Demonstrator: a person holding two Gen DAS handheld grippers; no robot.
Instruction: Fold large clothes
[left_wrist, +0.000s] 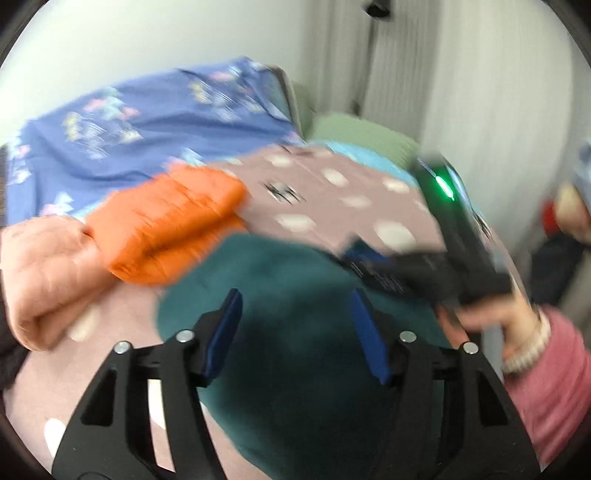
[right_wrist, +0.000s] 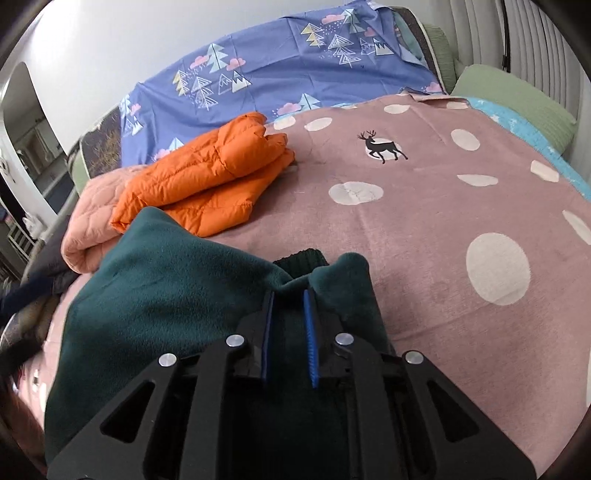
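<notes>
A dark teal fleece garment (right_wrist: 166, 280) lies on a pink spotted bed cover (right_wrist: 461, 206). My right gripper (right_wrist: 290, 295) is shut on a bunched fold of the garment near its ribbed edge and holds it up. In the blurred left wrist view the garment (left_wrist: 280, 280) spreads below my left gripper (left_wrist: 295, 306), which is open and empty just above the cloth. The right gripper's body shows there at the right (left_wrist: 454, 229), held by a hand in a pink sleeve.
A folded orange puffer jacket (right_wrist: 207, 173) lies on a folded peach quilt (right_wrist: 96, 221) at the left. A blue tree-print sheet (right_wrist: 277, 70) lies behind, green pillows (right_wrist: 517, 96) at the far right. The spotted cover stretches to the right.
</notes>
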